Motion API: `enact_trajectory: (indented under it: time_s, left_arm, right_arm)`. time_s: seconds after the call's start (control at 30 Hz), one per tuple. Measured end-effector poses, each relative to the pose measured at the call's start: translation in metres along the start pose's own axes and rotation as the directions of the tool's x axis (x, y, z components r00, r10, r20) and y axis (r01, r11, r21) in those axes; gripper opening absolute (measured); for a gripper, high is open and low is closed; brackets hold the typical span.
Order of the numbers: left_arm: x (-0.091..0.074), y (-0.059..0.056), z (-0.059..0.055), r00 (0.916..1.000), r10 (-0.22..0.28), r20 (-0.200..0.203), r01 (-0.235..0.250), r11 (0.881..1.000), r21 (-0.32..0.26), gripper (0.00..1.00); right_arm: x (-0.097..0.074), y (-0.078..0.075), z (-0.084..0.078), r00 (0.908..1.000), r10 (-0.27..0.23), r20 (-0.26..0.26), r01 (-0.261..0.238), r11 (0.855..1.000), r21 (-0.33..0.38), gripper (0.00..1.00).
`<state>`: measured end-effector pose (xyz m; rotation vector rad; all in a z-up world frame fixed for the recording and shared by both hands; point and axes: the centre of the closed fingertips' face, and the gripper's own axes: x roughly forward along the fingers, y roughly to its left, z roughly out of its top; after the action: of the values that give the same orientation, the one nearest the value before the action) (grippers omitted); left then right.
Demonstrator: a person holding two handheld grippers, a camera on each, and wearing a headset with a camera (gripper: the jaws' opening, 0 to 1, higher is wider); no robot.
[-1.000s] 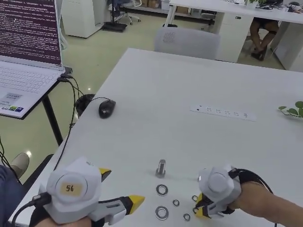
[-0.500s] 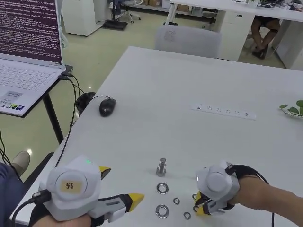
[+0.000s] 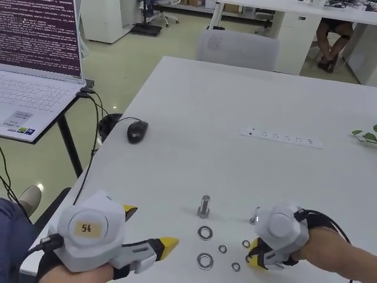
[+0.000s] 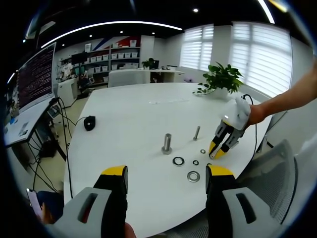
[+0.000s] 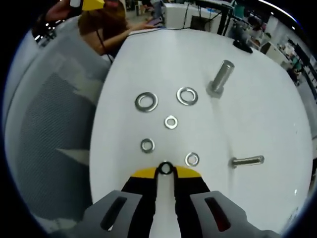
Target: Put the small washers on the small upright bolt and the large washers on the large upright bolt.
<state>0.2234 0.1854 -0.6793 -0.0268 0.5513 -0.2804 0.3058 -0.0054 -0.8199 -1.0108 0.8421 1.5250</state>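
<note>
Pinching a small silver washer point(image 5: 166, 168) between its yellow tips, the right gripper point(image 5: 166, 173) has its jaws drawn almost together, low over the white tabletop point(image 5: 257, 114). Can't tell if the washer is clear of the surface yet. The thin upright steel bolt point(image 5: 246, 160) it belongs on stands close by, off to one side. Three more little flat steel rings point(image 5: 171, 122) lie loose nearby, then two big flat steel rings point(image 5: 146, 101), then the fat upright steel bolt point(image 5: 220, 79) further out. The left gripper point(image 4: 166, 174) hangs spread wide with nothing in it, well back from the parts.

My take on doing this step right: level the washer so its hole faces the bolt tip, line up from straight above, and only let go once it's over the tip. The grip looks like it's just on the rim, so go gently or it'll ping off.
</note>
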Motion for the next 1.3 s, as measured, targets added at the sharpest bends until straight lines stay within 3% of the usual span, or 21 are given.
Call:
enact_trajectory:
  time_s: [0.23, 0.47, 0.63, 0.8, 1.3]
  left_arm:
    - [0.0, 0.001, 0.0, 1.0, 0.0, 0.001, 0.0, 1.0, -0.002, 0.63]
    - [0.003, -0.004, 0.003, 0.9999, -0.01, 0.004, 0.01, 1.0, 0.001, 0.63]
    - [0.003, -0.005, 0.003, 0.9999, -0.012, 0.001, 0.012, 1.0, 0.004, 0.63]
    - [0.002, -0.003, 0.004, 1.0, -0.008, 0.002, 0.008, 1.0, 0.004, 0.63]
    - [0.001, -0.001, 0.005, 1.0, -0.002, -0.001, 0.002, 1.0, 0.002, 0.63]
  right_arm:
    - [-0.03, -0.03, 0.004, 0.9957, -0.08, 0.046, 0.077, 0.994, 0.073, 0.13]
    - [-0.064, -0.069, 0.015, 0.9843, -0.163, 0.067, 0.156, 0.983, 0.101, 0.13]
    - [-0.069, -0.09, 0.022, 0.9788, -0.192, 0.072, 0.182, 0.975, 0.124, 0.13]
    - [-0.064, -0.097, 0.022, 0.9802, -0.192, 0.049, 0.185, 0.975, 0.123, 0.13]
    - [-0.053, -0.097, 0.019, 0.9865, -0.163, 0.014, 0.16, 0.98, 0.12, 0.14]
